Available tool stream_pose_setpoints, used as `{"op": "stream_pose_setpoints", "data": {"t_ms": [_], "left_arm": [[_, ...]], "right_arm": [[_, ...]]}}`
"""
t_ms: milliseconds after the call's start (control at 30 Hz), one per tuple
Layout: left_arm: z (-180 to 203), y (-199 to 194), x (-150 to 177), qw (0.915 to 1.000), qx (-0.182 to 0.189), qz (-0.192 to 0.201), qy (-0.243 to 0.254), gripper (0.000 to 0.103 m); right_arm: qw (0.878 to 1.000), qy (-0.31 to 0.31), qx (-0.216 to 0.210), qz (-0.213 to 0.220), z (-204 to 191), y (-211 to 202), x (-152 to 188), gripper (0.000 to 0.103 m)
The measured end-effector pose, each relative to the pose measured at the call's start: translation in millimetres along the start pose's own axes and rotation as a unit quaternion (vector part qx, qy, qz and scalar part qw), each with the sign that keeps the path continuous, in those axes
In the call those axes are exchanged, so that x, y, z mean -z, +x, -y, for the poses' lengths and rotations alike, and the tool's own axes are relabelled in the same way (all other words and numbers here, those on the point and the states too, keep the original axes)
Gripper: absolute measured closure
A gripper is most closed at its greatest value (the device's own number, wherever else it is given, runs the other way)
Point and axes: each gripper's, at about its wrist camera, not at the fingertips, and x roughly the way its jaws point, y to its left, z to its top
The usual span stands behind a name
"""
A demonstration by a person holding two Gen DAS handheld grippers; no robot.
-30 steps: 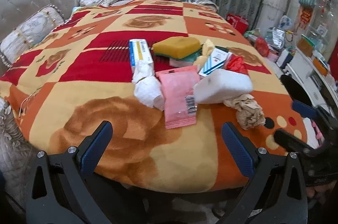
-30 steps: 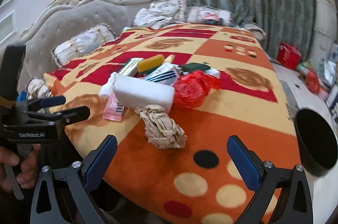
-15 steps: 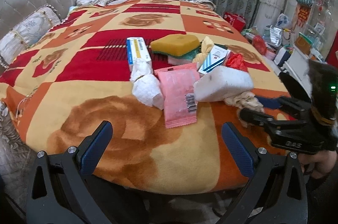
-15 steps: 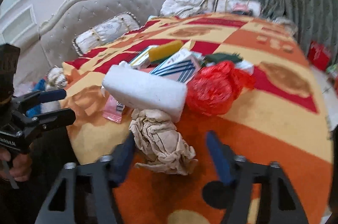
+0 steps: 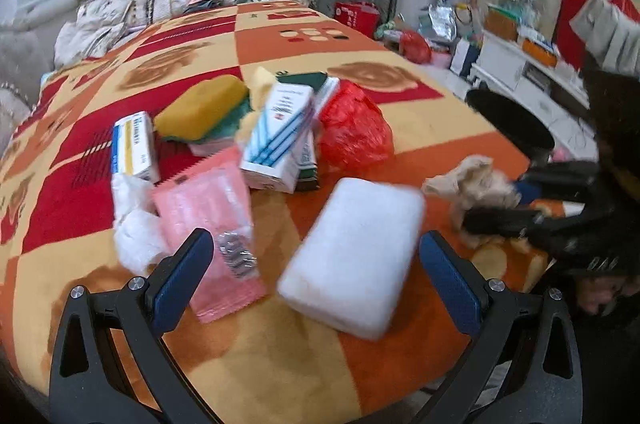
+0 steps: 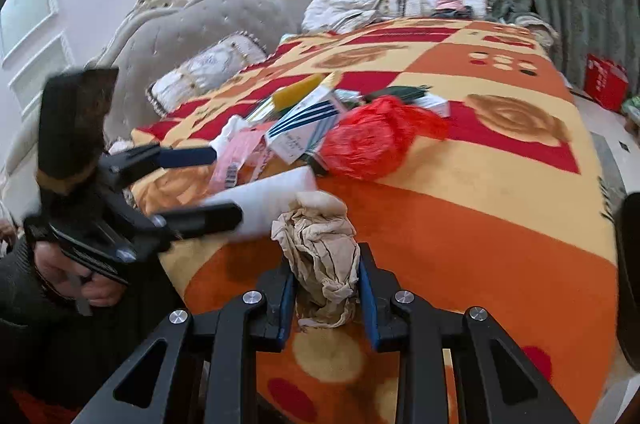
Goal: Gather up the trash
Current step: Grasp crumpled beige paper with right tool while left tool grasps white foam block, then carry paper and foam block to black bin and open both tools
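the right claw (image 6: 326,298) is closing on the crumpled beige paper wad (image 6: 320,256) between its pads (only its near end), which could tear or slip free, while the left claw (image 5: 308,284), spread wide, has the white foam block (image 5: 356,256) just ahead.

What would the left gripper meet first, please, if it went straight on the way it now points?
Most likely the white foam block: it lies straight ahead between the open left gripper pads. The pink packet sits toward its left side; depth is hard to judge.
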Motion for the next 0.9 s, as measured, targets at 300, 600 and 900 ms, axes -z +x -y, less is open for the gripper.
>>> {"op": "stream_pose_setpoints", "data": {"t_ms": [300,600,900], "left_arm": [[5,7,8,0.9997,0.016,-0.018,0.010,0.015],[8,1,12,0.9975,0.066,-0.022,-0.015,0.043],[36,-25,-29,0.9943,0.099,0.035,-0.016,0.043]], "right_arm": [[0.999,0.021,0.011,0.035,10,-25,0,0.076],[0.996,0.051,0.028,0.063,24,-46,3,0.076],[0.983,0.119,0.083,0.112,58,-86,13,0.076]]}}
